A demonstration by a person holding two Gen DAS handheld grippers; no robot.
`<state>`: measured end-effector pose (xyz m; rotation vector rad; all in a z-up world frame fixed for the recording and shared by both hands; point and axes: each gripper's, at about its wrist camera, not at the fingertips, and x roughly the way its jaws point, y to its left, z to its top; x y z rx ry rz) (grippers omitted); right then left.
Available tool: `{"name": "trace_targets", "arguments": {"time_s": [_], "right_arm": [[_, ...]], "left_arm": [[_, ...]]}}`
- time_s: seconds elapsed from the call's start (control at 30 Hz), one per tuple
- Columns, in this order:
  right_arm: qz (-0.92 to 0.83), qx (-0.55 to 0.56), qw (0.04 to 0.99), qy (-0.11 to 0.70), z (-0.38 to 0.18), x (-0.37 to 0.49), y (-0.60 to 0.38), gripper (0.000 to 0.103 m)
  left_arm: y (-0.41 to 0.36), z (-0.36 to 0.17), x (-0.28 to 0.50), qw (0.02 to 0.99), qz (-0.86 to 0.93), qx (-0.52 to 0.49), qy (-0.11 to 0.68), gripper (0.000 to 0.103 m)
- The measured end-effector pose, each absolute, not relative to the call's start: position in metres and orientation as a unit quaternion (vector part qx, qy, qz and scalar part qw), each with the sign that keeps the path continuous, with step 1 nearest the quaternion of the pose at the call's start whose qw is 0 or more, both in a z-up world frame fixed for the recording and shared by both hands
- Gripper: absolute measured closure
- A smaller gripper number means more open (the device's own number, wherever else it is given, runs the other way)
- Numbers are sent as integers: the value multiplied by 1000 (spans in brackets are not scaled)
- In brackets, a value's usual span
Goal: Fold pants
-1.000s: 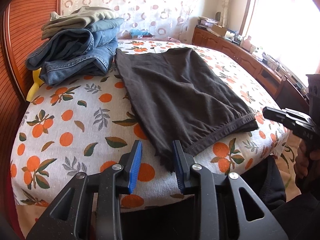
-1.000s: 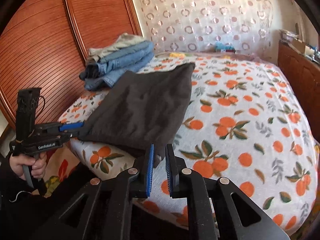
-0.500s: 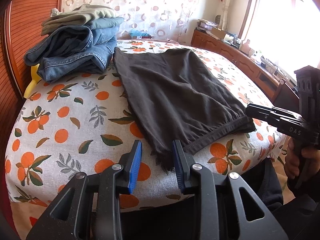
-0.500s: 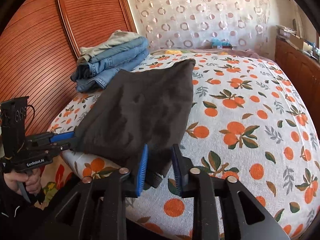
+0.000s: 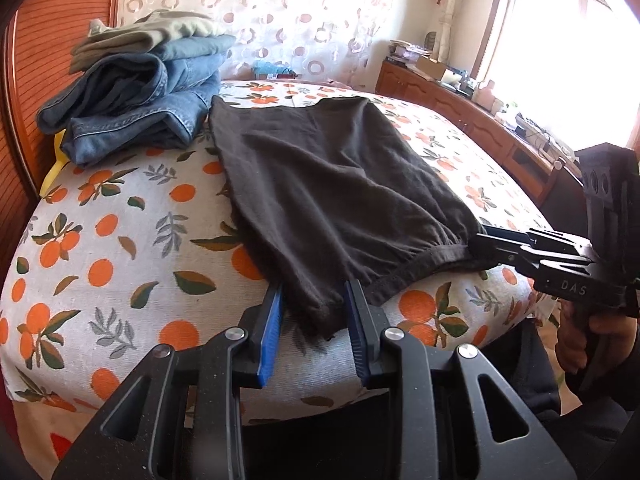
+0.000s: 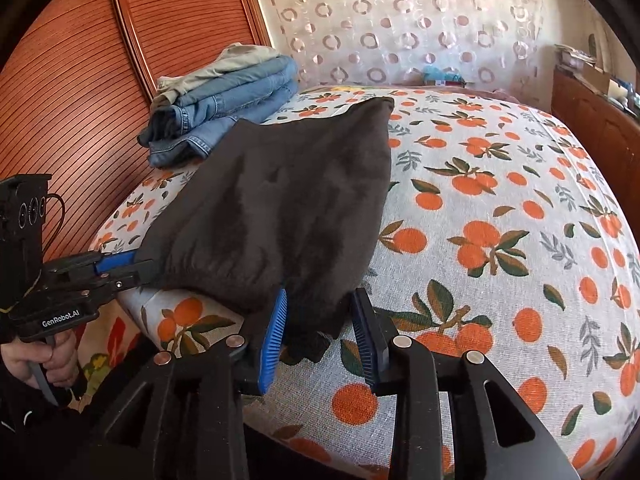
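One dark pants lies flat on bed; left gripper and right gripper both gape around near corners, unclamped. Only left view shows window; one stack of jeans

Pants flat on bed, near its front edge, folded clothes stack behind-left

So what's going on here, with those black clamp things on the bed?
A person is folding dark pants on the bed, holding a gripper in each hand. The left gripper and right gripper are both open, each straddling a near corner of the pants without pinching it yet. Folded jeans sit stacked beside the pants.
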<state>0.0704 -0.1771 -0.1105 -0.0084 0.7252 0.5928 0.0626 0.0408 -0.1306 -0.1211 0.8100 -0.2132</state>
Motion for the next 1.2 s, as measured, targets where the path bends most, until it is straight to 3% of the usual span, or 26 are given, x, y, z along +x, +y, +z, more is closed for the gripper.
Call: {"name": "trace_targets", "arguments": {"time_s": [0.4, 0.67, 0.97, 1.2], "right_arm": [[286, -7, 895, 343, -113, 63, -176, 68], [307, 20, 883, 355, -113, 61, -187, 93], [340, 41, 870, 354, -100, 39, -201, 94], [336, 43, 882, 326, -80, 58, -199, 95]], "left_arm": [[32, -128, 58, 914, -114, -48, 387, 93], [40, -128, 52, 908, -122, -72, 394, 95], [36, -113, 27, 907, -133, -54, 396, 95], [43, -101, 54, 918, -123, -57, 372, 95]]}}
